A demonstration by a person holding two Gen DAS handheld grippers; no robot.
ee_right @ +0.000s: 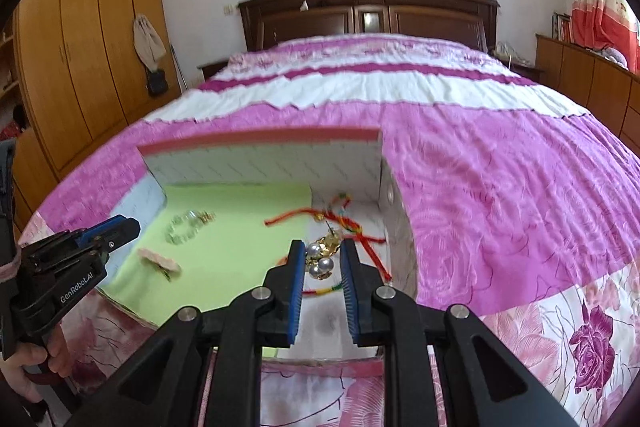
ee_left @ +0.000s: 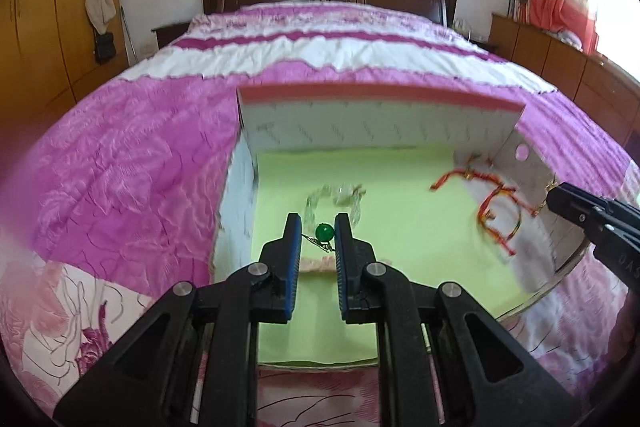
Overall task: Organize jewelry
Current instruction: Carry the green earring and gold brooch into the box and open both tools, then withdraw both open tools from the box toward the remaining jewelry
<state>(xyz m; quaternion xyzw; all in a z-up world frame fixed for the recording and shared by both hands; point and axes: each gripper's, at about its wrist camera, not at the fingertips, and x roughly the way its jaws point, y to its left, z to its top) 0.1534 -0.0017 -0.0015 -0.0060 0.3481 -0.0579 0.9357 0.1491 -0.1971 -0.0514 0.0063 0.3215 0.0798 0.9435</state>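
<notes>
An open box (ee_left: 380,123) with white walls, a pink rim and a light green floor lies on the bed. My left gripper (ee_left: 318,221) hovers over the box's left part, shut on a thin chain that carries a green bead (ee_left: 324,231). In the right wrist view this gripper (ee_right: 134,225) enters from the left. Over the white right part of the box (ee_right: 260,163), my right gripper (ee_right: 323,245) is shut on a gold piece with pearls (ee_right: 320,261). Its black tip (ee_left: 554,193) reaches in at the right of the left wrist view.
On the box floor lie a clear crystal bracelet (ee_right: 182,231), a pink flower clip (ee_right: 158,259) and red braided cords (ee_right: 344,223). A pink and white quilt (ee_right: 500,187) surrounds the box. Beyond the bed are a dark headboard (ee_right: 368,11) and wooden wardrobes (ee_right: 80,47).
</notes>
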